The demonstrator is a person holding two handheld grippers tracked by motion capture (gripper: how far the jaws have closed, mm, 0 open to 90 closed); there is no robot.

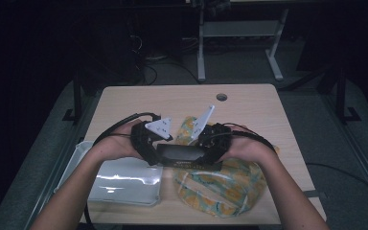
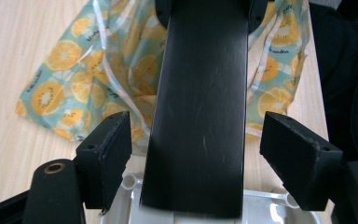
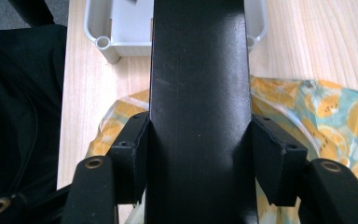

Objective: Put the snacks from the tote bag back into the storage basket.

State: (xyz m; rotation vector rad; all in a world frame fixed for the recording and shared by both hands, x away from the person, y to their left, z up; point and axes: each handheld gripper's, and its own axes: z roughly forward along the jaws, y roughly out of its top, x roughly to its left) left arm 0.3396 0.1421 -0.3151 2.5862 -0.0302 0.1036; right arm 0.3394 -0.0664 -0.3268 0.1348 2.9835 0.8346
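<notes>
Both tongs are working one flat, glossy black rectangular slab (image 1: 182, 154), held level above the light wooden table (image 1: 249, 103): right gripper (image 3: 198, 156) is clamping its end w/ pads tight on both edges, while left gripper (image 2: 198, 154) is standing released, jaws wide w/ gaps either side of the slab. It's hanging btwn the grey plastic tray (image 1: 124, 184) and the teal, orange-slice-print fabric bag (image 1: 220, 184). Prob. mid-handover; next, left needs to re-clamp or back clear before right carries it on.

A glossy black slab (image 2: 196, 112) above a teal, orange-slice-patterned bag (image 2: 70, 79).
</notes>
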